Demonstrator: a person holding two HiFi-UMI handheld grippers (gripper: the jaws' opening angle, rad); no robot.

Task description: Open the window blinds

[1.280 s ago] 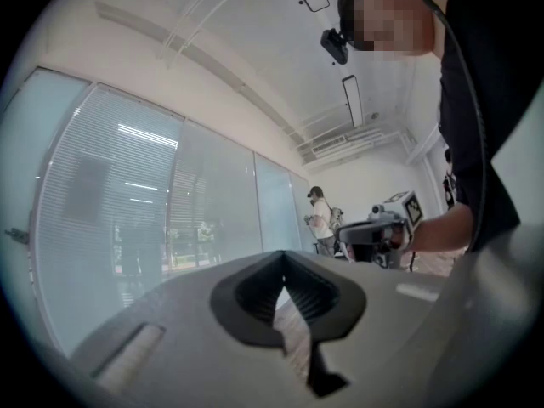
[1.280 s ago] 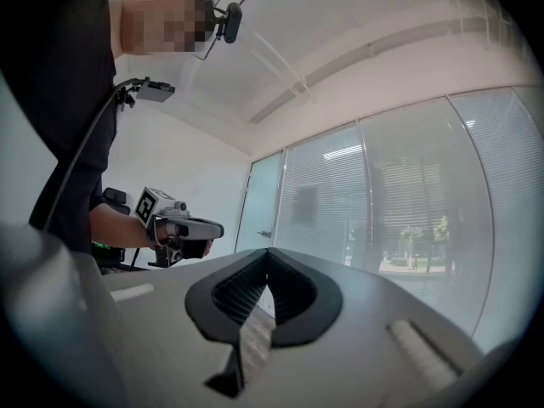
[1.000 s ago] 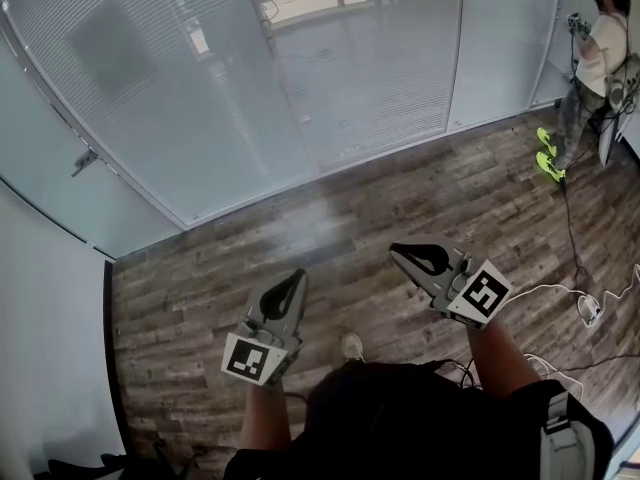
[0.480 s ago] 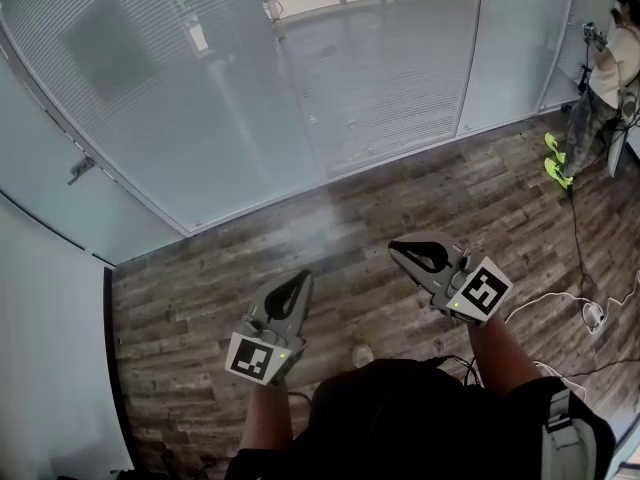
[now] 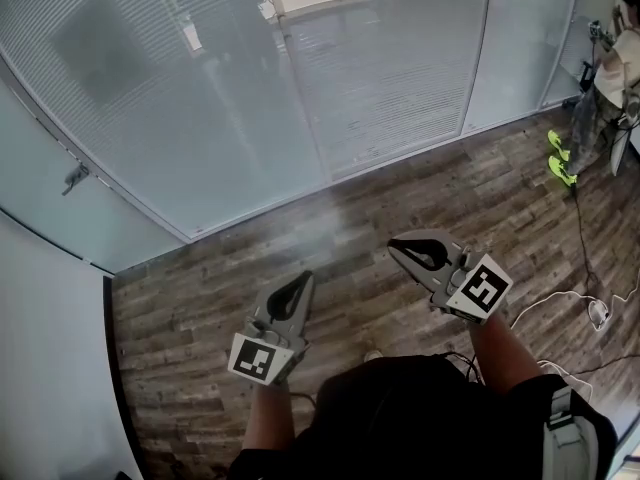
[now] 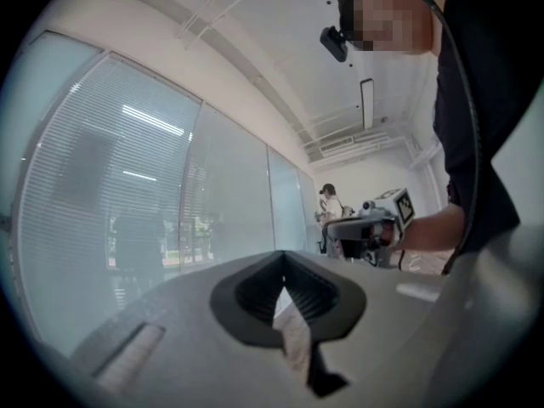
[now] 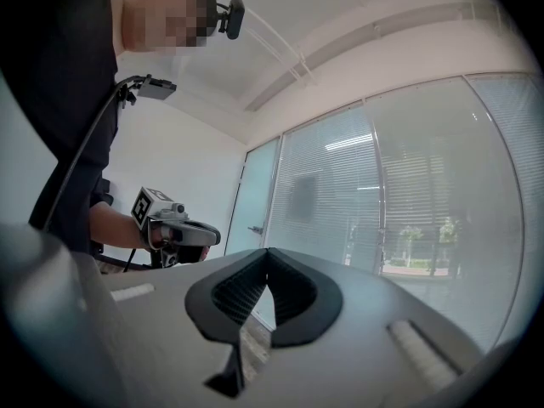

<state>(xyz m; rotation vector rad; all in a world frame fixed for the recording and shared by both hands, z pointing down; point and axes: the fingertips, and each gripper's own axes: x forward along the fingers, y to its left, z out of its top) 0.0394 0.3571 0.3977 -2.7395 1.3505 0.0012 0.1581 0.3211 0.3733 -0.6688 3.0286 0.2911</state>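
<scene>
Window blinds (image 5: 200, 88) lowered across far glass wall; left gripper (image 5: 298, 284), right gripper (image 5: 397, 251) closed together, holding nothing, above near wood-plank floor (image 5: 390, 208).

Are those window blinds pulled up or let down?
Let down: the blinds show fine horizontal slats from top to bottom.

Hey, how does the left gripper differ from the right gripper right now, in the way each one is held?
The left gripper points up the head view toward the window blinds, while the right gripper points across it, to the left. The right gripper also sits higher in that view than the left gripper. Both are shut with nothing between the jaws, and both are held over the wooden floor, short of the blinds.
</scene>
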